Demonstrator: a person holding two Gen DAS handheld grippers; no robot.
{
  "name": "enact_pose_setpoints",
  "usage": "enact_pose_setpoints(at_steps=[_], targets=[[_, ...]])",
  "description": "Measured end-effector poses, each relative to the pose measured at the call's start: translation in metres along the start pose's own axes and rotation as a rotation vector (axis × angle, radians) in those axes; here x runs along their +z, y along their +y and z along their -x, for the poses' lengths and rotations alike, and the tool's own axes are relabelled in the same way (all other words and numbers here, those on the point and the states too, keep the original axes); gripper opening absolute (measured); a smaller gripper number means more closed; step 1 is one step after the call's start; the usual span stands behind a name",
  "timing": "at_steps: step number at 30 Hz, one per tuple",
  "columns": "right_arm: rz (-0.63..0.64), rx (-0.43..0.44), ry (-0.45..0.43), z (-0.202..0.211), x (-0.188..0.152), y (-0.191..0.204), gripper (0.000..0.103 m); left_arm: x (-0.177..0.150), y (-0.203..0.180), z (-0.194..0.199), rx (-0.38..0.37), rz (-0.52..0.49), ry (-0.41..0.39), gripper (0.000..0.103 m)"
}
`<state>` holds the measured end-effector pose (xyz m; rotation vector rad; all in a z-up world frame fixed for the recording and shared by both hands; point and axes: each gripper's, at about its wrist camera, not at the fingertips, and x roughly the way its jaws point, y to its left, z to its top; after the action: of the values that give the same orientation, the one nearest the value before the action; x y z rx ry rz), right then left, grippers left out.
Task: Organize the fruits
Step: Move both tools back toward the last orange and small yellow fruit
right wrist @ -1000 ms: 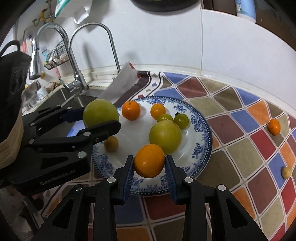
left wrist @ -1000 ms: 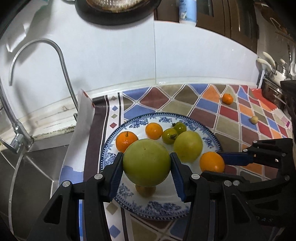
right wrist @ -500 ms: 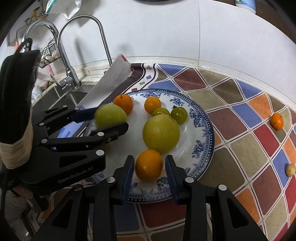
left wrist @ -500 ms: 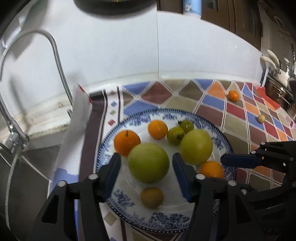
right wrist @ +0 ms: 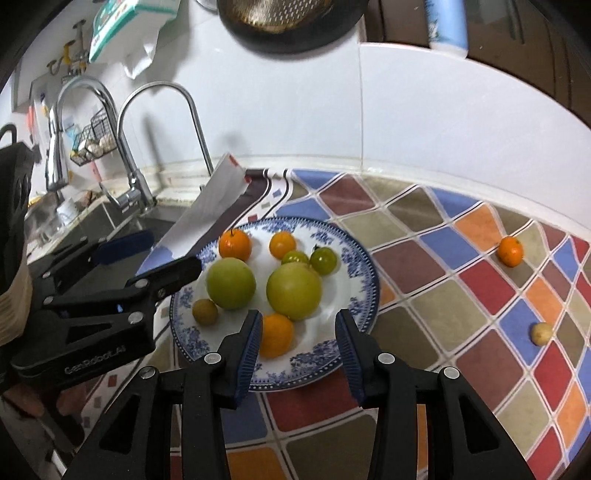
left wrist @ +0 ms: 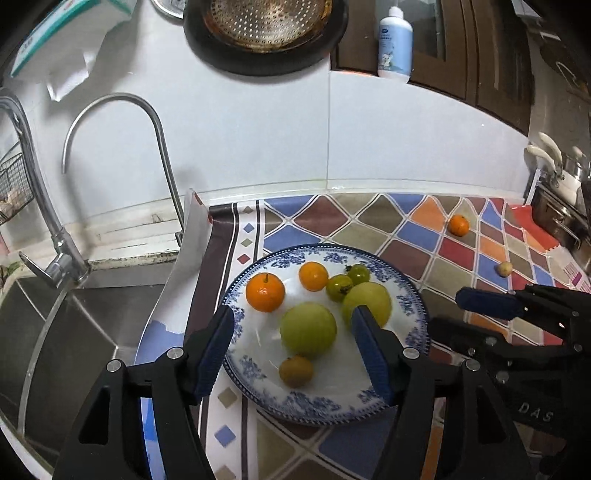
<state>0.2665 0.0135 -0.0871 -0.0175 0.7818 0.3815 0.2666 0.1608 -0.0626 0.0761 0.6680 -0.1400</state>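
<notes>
A blue-and-white plate (left wrist: 258, 376) (right wrist: 354, 258) on the patterned counter mat holds several fruits: two large green ones (left wrist: 308, 334) (right wrist: 293, 290), small oranges and small green tomatoes. My left gripper (left wrist: 293, 350) is open and empty above the plate's near side, with a large green fruit lying between and beyond its fingers. My right gripper (right wrist: 297, 343) is open and empty over the plate's front edge, an orange (right wrist: 275, 334) beside its left finger. A small orange (left wrist: 458, 225) (right wrist: 510, 251) and a small pale fruit (left wrist: 503, 268) (right wrist: 542, 333) lie loose on the mat at the right.
A steel sink (left wrist: 62, 332) with a curved tap (left wrist: 147, 147) lies to the left. A white folded sheet (left wrist: 184, 266) stands at the mat's left edge. A pan (left wrist: 266, 33) hangs on the wall; metal pots (left wrist: 561, 206) stand at the far right.
Both grippers opened, let go of the green fruit and the orange on the plate, then drew back and up from it.
</notes>
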Motion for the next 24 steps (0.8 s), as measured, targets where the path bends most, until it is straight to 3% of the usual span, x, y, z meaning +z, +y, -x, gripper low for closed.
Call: enact_pose_setpoints(at_steps=[13,24], targets=[[-0.006,-0.006,-0.092,0.052,-0.007,-0.011,0.042,0.001,-0.032,0.048,0.013,-0.013,-0.065,0.069],[-0.004,-0.034,-0.134,0.085,-0.015,-0.038,0.042,0.003,-0.071,0.064,-0.002,-0.010,-0.089,0.073]])
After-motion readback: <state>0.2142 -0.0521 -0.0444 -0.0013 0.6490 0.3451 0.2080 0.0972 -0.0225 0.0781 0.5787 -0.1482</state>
